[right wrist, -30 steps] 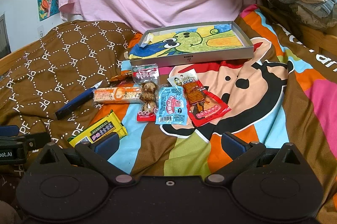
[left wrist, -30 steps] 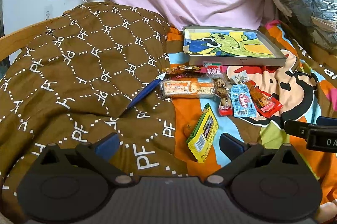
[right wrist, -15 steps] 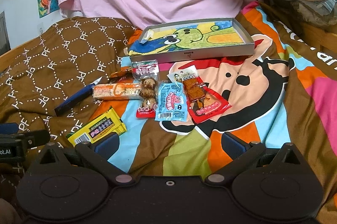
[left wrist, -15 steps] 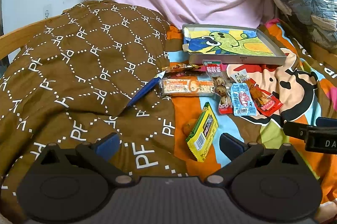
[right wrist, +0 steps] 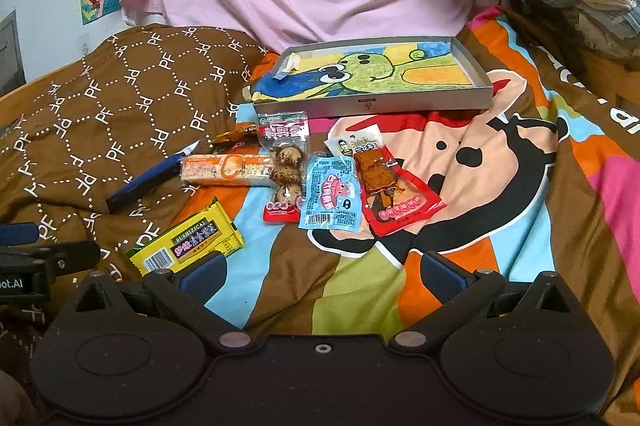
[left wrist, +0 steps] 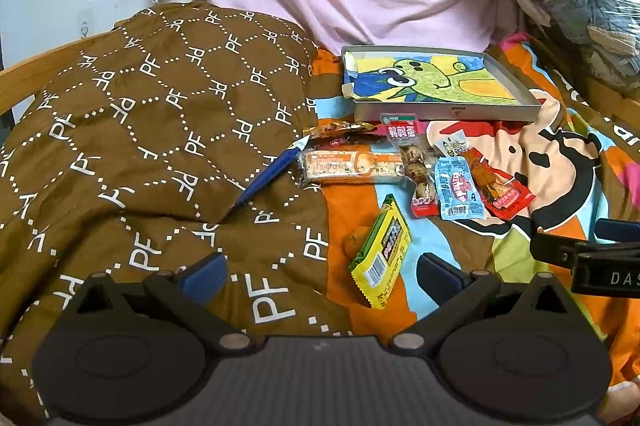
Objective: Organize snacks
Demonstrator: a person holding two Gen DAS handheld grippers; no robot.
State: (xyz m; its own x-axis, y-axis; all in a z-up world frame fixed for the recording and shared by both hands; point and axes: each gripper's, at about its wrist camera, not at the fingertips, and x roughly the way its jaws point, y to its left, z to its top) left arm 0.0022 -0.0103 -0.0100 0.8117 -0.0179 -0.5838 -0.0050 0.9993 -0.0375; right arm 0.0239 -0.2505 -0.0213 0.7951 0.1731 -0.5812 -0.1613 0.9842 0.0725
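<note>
Both grippers, left [left wrist: 318, 268] & right [right wrist: 320, 268], had fingers apart, empty, held low w/ snacks ahead. Yellow pack [right wrist: 187, 240] lay nearest, just past the right's left finger; tray [right wrist: 476, 75] beyond, prob. the destination.

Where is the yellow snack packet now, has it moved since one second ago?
No. The yellow snack packet lies in the same place beside the edge of the brown quilt, with the same tilt.

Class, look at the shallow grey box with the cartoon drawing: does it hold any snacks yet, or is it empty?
Empty of snacks. The grey box shows only its drawing inside; every snack packet lies on the blanket in front.
</note>
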